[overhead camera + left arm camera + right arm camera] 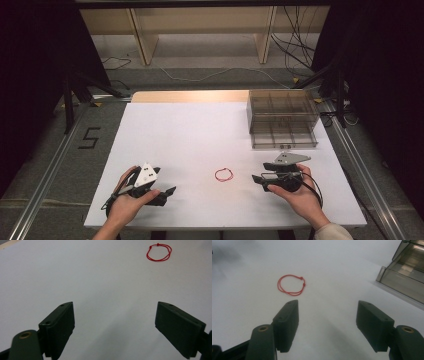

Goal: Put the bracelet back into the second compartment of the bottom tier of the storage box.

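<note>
High view: the red cord bracelet [224, 174] lies flat on the white worktop [200, 135], between the two tools and nearer the right hand-held gripper [258, 179], whose tips point at it from just beside. The left hand-held gripper [169, 191] sits well apart on the other side. Beyond the right one stands a smoky clear compartment box [282, 118]; its cells look empty, though the tint hides detail.

Left gripper view: its jaws stand wide apart with nothing between them, the bracelet [159, 251] far ahead and off to the right.

Right gripper view: jaws apart, nothing in them (the bracelet [291, 285] sits just ahead of the left jaw, off centre). The box [404, 272] is ahead to the right.

The cord is thin and limp, so closing off-line would likely nudge it aside or let the jaws slide over it.
</note>
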`<state>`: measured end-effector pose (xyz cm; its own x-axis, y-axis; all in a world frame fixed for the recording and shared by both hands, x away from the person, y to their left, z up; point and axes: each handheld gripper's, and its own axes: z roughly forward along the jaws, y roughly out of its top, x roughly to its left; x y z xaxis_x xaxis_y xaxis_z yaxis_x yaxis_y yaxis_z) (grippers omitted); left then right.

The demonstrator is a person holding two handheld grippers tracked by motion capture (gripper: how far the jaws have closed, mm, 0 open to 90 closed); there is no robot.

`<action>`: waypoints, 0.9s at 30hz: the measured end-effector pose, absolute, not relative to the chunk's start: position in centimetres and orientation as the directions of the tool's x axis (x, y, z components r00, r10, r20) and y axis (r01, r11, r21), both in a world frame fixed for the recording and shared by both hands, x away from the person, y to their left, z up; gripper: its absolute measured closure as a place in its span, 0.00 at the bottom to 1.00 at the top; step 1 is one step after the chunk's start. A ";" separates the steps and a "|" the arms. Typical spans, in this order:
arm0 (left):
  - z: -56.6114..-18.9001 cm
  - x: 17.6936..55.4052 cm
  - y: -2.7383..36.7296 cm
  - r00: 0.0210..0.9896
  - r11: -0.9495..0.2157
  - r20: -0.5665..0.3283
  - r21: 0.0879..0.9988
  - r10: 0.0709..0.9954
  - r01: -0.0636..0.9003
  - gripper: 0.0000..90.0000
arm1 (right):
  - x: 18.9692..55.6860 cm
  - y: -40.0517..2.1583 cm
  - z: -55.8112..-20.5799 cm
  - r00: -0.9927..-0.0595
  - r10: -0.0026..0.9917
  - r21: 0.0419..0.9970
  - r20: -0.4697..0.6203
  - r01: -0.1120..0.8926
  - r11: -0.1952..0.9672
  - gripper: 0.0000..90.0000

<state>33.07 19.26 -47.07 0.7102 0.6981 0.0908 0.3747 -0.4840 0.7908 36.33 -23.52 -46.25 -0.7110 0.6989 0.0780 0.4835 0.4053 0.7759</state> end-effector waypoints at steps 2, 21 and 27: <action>-47.1 33.1 19.3 0.710 -0.485 0.091 0.790 0.698 0.375 0.18 | 36.6 -23.0 -46.2 -0.715 0.695 0.777 0.075 0.478 0.409 0.42; -47.1 33.1 19.2 0.709 -0.482 0.090 0.792 0.699 0.375 0.18 | 38.5 -19.6 -46.6 -0.740 0.671 0.747 0.049 0.473 0.467 0.53; -47.1 33.1 19.3 0.709 -0.482 0.089 0.792 0.700 0.376 0.18 | 39.1 -18.5 -46.8 -0.748 0.661 0.740 0.049 0.472 0.480 0.57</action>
